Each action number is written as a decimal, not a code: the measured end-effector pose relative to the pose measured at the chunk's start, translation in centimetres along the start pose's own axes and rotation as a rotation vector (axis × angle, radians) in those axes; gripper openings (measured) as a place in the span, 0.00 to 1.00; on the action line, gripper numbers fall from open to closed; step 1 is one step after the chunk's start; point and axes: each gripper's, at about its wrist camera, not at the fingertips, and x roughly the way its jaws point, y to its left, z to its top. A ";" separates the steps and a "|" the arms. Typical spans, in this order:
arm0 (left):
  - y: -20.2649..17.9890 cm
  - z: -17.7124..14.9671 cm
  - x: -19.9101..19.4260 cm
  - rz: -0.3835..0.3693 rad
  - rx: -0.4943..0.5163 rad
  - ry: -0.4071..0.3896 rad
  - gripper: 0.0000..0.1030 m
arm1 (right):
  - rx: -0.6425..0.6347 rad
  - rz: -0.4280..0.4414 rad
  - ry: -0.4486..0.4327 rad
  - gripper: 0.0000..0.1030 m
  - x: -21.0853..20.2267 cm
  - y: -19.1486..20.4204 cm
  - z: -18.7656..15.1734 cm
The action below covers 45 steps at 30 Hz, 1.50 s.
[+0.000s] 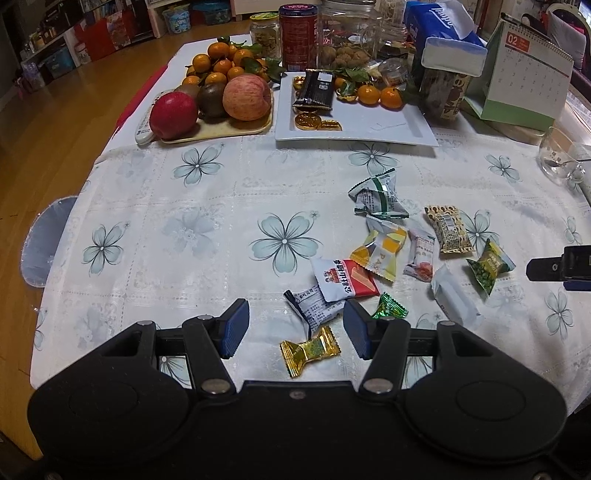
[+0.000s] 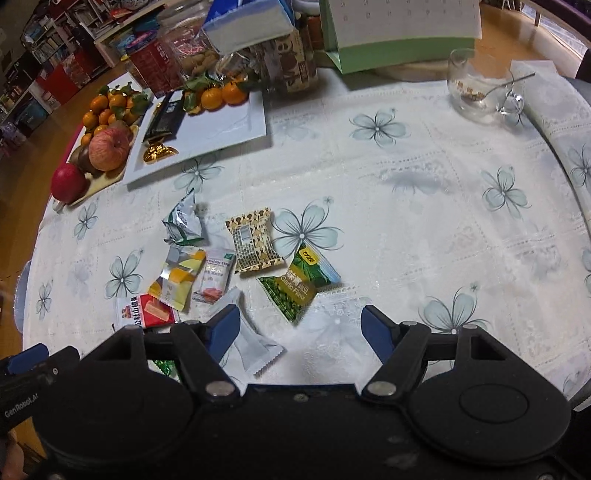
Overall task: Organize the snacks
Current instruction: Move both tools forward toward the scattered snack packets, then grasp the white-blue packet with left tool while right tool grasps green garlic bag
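While the loose snacks sit scattered over the floral-cloth surface [image 1: 207, 206], both tongs hang above them with nothing in their grip. In the left wrist view the left tongs [image 1: 295, 328] are spread apart, and between the blue pads lie a gold candy [image 1: 309, 350] and a navy-and-white packet [image 1: 313, 308], with a small green foil candy [image 1: 388, 307] just past the pad at 3 o'clock. Going out toward 1 o'clock there's a red-and-white packet [image 1: 345, 280], a yellow-and-white packet [image 1: 382, 249], a pale pink-printed packet [image 1: 421, 254], a plain white packet [image 1: 454, 295], a brown patterned packet [image 1: 448, 229], a green pea packet [image 1: 490, 266] and, farthest, a green-and-white packet [image 1: 380, 195]. The right wrist view has the right tongs [image 2: 301, 332] wide apart too, the white packet [image 2: 251, 343] touching or just beside the pad at 9 o'clock, can't tell which, and the pea packet [image 2: 301, 286] up at 12 o'clock. At the far edge of the surface is a white square plate [image 1: 388, 125] with gold coins [image 1: 306, 120], a black bar [image 1: 316, 90] and tangerines [image 1: 380, 95], and at its 9 o'clock a fruit tray [image 1: 229, 131] with apples [image 1: 246, 96]. Behind those are jars, a tissue pack [image 1: 439, 31] and a desk calendar [image 1: 524, 70]; a glass cup [image 2: 476, 85] with a spoon sits far at 1 o'clock in the right view.
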 end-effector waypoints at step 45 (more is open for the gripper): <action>-2.5 -1.0 6.2 -0.048 0.429 0.077 0.52 | 0.051 -0.041 0.118 0.26 8.3 2.0 2.8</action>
